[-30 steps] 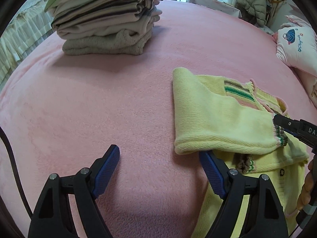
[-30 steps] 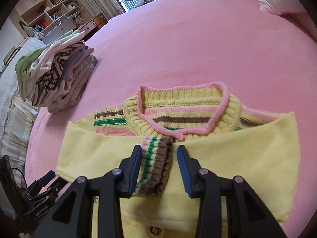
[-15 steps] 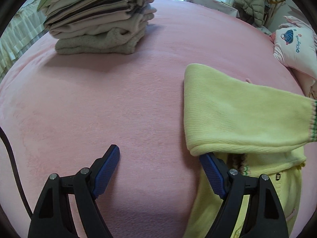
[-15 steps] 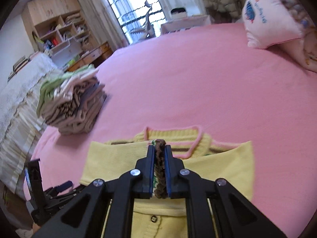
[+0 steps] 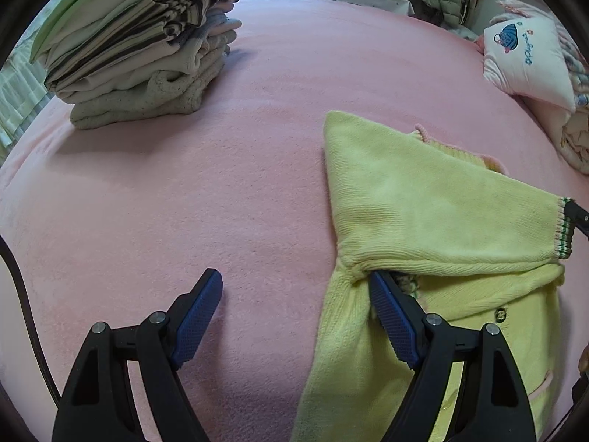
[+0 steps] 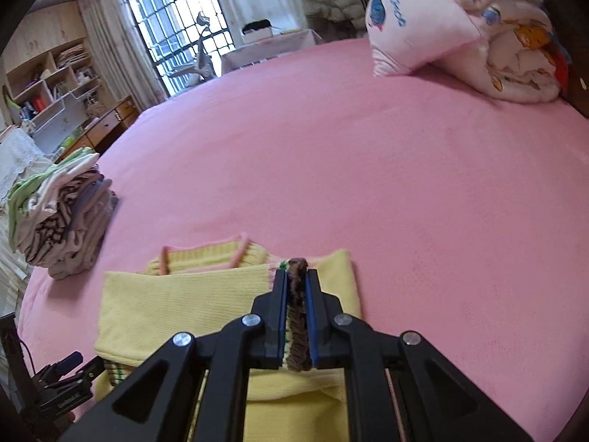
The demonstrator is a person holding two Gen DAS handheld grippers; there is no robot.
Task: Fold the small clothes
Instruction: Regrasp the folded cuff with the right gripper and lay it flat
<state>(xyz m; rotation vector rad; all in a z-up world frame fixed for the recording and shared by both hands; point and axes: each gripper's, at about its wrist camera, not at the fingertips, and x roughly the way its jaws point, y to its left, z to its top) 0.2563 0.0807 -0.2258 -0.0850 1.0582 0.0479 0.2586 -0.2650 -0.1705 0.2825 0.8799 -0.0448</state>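
Brown-striped cuff [image 6: 297, 316] sits pinched between the right gripper [image 6: 296, 313] jaws, which are closed tight on it. Its sleeve [image 5: 434, 202] stretches sideways across the yellow cardigan [image 6: 176, 305] on the bed [image 6: 368, 169]. Left gripper [image 5: 294, 316] jaws gape wide, holding nothing, one finger under the sleeve's fold.

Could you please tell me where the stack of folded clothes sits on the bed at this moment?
The stack of folded clothes sits far left on the pink bed in both views, apart from the yellow sweater.
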